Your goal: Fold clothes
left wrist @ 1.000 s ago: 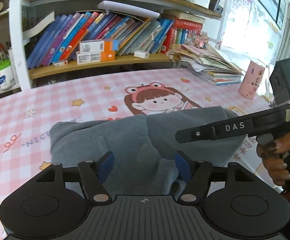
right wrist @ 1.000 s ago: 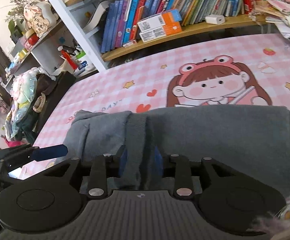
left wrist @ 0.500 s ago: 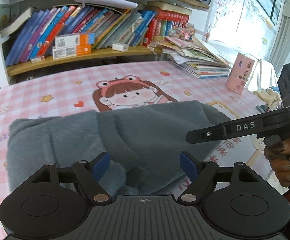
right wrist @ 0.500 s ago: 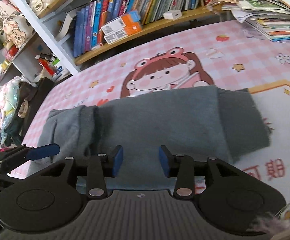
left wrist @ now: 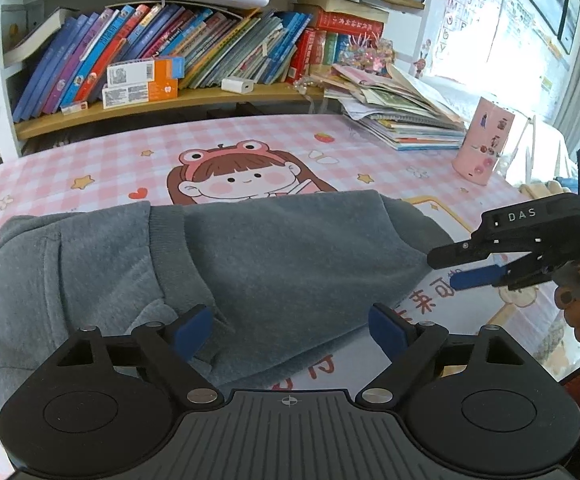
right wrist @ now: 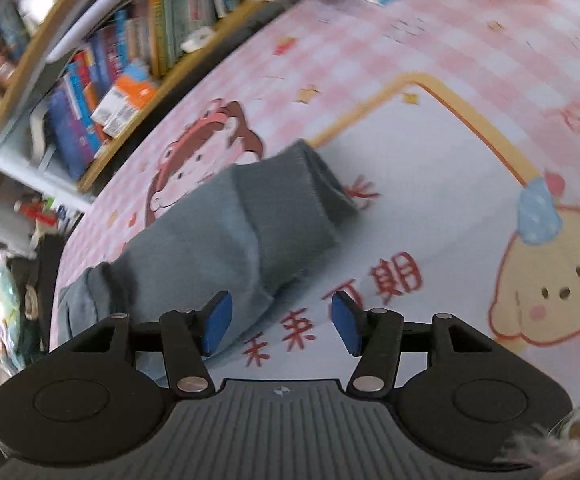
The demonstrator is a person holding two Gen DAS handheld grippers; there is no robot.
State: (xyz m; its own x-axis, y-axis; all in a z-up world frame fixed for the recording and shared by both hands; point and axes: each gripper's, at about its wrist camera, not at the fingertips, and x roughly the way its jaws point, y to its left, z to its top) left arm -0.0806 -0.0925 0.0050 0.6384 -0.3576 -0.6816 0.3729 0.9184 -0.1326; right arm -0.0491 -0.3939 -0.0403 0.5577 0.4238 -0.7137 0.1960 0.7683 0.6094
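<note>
Your grey sweatshirt [left wrist: 250, 256] lies on the pink cartoon tablecloth [left wrist: 90, 152] already doubled into a long bundle, a ribbed band crossing it toward the left. Your left gripper [left wrist: 290, 330] has its jaws spread wide with nothing between them, over the bundle's near edge; your right gripper [right wrist: 278, 324] is likewise parted and empty, just off the right end (its view is tilted and blurred). I'd judge a fold has been laid down. Whether another fold is due or this is the finished shape, the views don't settle. The book pile [left wrist: 402, 120] and pink cup [left wrist: 484, 144] stand well apart at the back right, so nothing crowds the cloth.
</note>
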